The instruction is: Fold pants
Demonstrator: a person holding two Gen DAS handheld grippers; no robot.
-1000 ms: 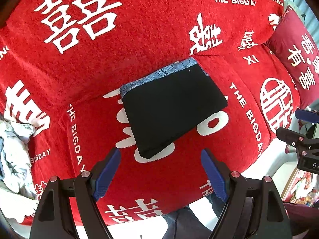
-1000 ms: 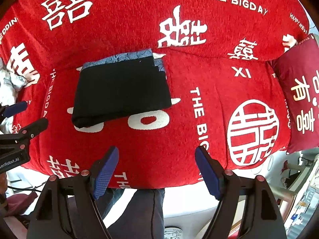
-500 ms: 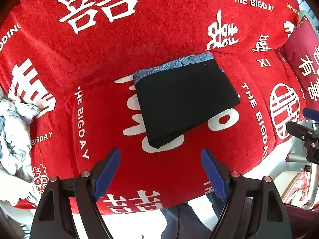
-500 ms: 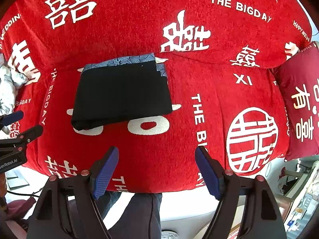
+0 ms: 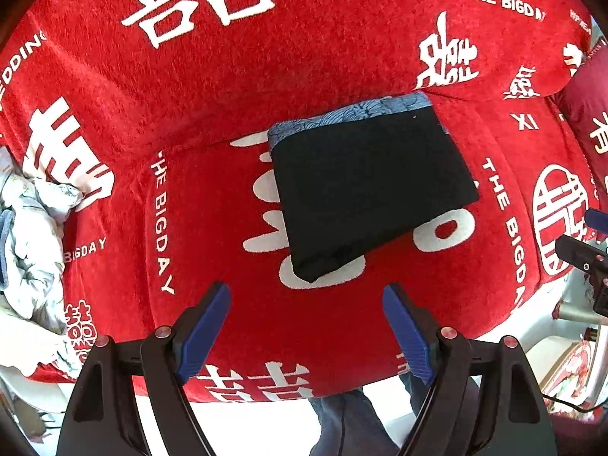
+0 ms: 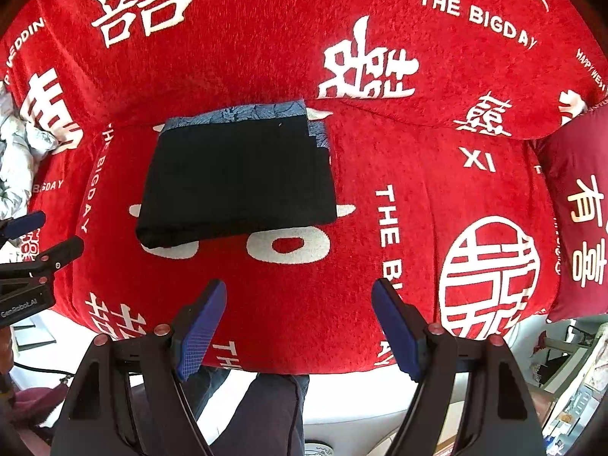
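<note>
- Left tongs [image 5: 307, 296]: blue-padded jaws spread wide, nothing between them, held above the front edge of the sofa seat.
- Right tongs [image 6: 299, 292]: jaws likewise spread wide and holding nothing; the person's dark trouser legs [image 6: 266, 410] show below them.
- Sofa cover [image 6: 380, 228]: red plush with white characters and the words "THE BIGDAY", filling the field ahead of both tongs.
- Pants [image 5: 370, 186]: black, folded into a compact rectangle, lying flat on the seat ahead of the left tongs and slightly to their right; from the right tongs [image 6: 237, 178] they lie ahead and to the left. Neither tongs touches them.
- Blue patterned cloth [image 5: 349, 114]: under the pants, its far edge showing beyond them.
- Dark red cushion [image 6: 577, 209]: far right of the right tongs.
- Pale crumpled fabric [image 5: 30, 235]: far left of the left tongs.
</note>
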